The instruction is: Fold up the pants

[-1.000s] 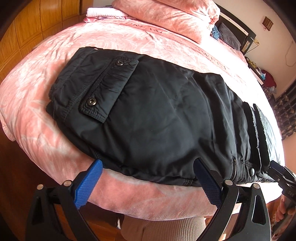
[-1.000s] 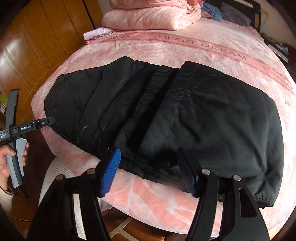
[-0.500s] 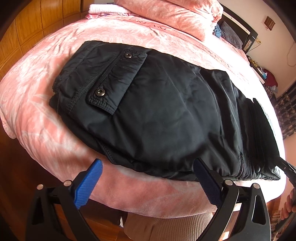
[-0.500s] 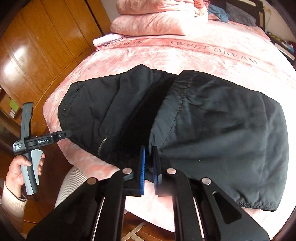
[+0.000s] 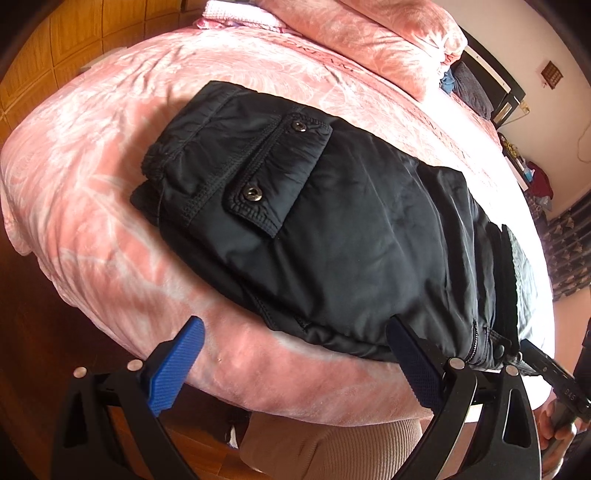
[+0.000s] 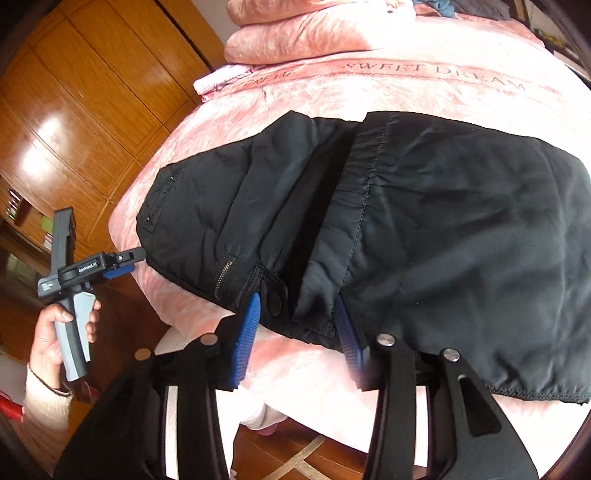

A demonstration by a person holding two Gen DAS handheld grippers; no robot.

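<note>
pants: black pants (image 5: 332,229), folded into a thick block, lying on the pink bed (image 5: 92,192) close to its near edge; the long axis runs along that edge, with the buttoned flap pocket (image 5: 273,173) toward the wardrobe end and the fly end toward the right hand-held gripper
hidden or unclear: in the right wrist view the pants (image 6: 424,229) show a loose layer of fabric with a stitched hem lying over the right part; a dark fold between that layer and the rest hides what lies beneath; the zipper (image 6: 223,269) and a snap tab (image 6: 275,301) show at the near edge; how many layers are stacked cannot be told
right hand-held gripper: right hand-held gripper (image 6: 295,325) sits at the near edge of the pants by the snap tab; its blue fingers (image 6: 247,332) stand partly apart, having just been opening, with the fabric edge between them but not pinched; in the left wrist view only a black part of it shows at the pants' right end, a hand cut off by the frame
left hand-held gripper: left hand-held gripper (image 5: 299,354) spread wide, off the near edge of the pants, holding nothing; in the right wrist view the left hand-held gripper (image 6: 122,264) is held in a hand (image 6: 62,332) just beside the pants' left corner
beyond the pants: folded pink blankets (image 6: 306,33) at the far end of the bed; wooden wardrobe (image 6: 92,92) to the left
</note>
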